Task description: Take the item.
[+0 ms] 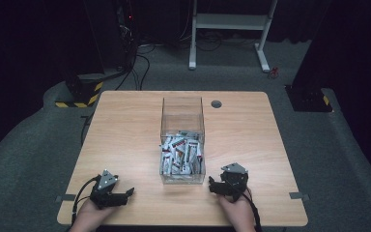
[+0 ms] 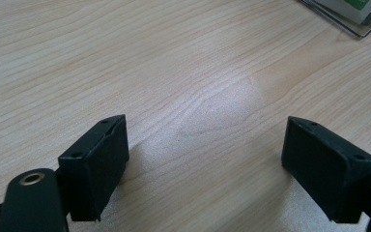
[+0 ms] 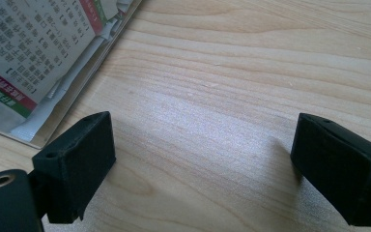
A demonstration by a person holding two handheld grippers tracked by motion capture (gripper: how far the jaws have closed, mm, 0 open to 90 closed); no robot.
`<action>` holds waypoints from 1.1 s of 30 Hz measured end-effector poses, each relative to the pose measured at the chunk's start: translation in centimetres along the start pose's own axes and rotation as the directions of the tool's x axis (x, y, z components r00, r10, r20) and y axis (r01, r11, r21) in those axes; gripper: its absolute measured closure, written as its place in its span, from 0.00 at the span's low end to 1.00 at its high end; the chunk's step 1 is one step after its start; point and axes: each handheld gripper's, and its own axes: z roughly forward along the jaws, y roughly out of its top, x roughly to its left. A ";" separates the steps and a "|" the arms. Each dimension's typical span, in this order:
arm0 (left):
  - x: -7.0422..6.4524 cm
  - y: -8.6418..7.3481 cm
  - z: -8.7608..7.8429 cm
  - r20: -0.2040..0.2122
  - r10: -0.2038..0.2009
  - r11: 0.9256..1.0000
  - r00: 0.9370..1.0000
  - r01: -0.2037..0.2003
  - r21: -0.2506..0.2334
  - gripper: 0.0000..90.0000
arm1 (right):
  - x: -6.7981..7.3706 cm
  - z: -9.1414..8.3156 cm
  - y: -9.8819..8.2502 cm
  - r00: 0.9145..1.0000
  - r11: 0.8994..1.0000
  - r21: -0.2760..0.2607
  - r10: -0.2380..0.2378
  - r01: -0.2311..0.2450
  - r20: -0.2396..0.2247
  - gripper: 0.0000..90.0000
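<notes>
Right gripper (image 1: 214,186): resting on the table (image 1: 125,125) just right of the clear box's (image 1: 182,113) near corner, jaws spread wide, nothing between them.
Left gripper (image 1: 128,193): well left of the box, jaws apart, empty, likely parked ready.
Sachets (image 1: 181,155): heaped inside the box, so they stay together for picking.
Box: mid-table, between both grippers, open-topped.

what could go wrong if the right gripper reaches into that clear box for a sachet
The tall clear plastic box has thin walls, so the open right gripper beside it could knock the wall and slide the box across the wooden table. The white printed sachets lie heaped and overlapping, so the jaws may pinch several at once.
</notes>
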 end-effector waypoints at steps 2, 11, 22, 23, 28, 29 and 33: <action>0.0 0.0 0.0 -0.001 -0.002 1.000 1.000 0.002 0.000 0.19 | 0.0 0.0 0.0 1.000 1.000 0.000 -0.003 0.003 -0.001 0.09; 0.0 0.0 0.0 -0.030 -0.030 1.000 0.999 0.030 -0.001 0.19 | 0.0 0.0 0.0 1.000 1.000 0.000 -0.008 0.008 -0.005 0.09; 0.0 0.0 0.0 -0.032 -0.030 1.000 0.999 0.030 -0.001 0.19 | -0.4 -0.3 -0.2 0.999 1.000 0.003 -0.022 0.022 -0.024 0.09; 0.0 0.0 0.0 -0.032 -0.030 1.000 0.999 0.030 -0.001 0.19 | -0.4 -0.3 -0.3 0.999 1.000 0.003 -0.024 0.024 -0.026 0.09; 0.1 0.0 0.0 -0.031 -0.028 1.000 0.999 0.028 -0.001 0.19 | -0.4 -0.3 -0.3 0.999 1.000 0.002 -0.026 0.026 -0.025 0.09; 0.1 0.0 0.0 -0.031 -0.027 1.000 0.999 0.027 -0.001 0.19 | -0.4 -0.4 -0.3 0.999 1.000 -0.001 -0.030 0.030 -0.023 0.10; 0.1 0.0 0.0 -0.030 -0.029 1.000 0.999 0.029 -0.002 0.19 | -0.3 -0.6 -0.5 0.999 0.999 -0.008 -0.036 0.036 -0.024 0.10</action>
